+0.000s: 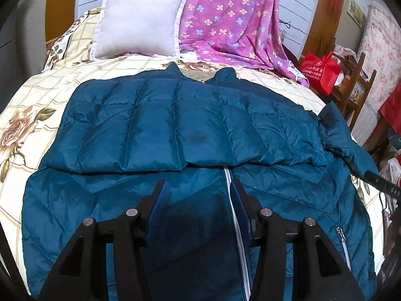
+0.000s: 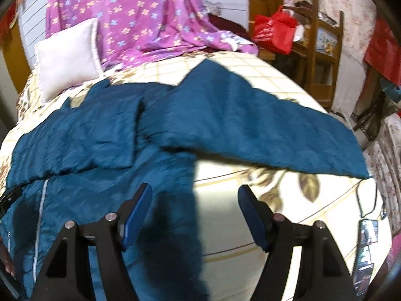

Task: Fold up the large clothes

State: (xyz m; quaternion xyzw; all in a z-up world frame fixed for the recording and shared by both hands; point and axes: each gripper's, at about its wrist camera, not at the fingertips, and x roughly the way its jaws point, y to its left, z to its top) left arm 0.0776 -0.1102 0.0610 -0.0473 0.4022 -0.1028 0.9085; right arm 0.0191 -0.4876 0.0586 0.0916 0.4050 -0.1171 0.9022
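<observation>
Quilted teal fabric fills the left wrist view: a puffy jacket lies flat on the bed, stitched into padded channels, one sleeve folded across its chest and a silver zipper running down the lower middle of the frame. The left hand-held gripper hangs over the jacket's lower front, its blue ribbed pads spread apart with nothing between them. At the upper left a square white pillow leans on the cream, rose-printed bedcover; a pink flowered sheet drapes beside it. A red bag sits at the right edge on a wooden shelf.

In the blurrier right wrist view, the jacket's other sleeve stretches unfolded toward the right of the frame. The right hand-held gripper is spread wide, empty, over the jacket's edge and bare bedcover. Only here does a phone show, lying at the lower right.
</observation>
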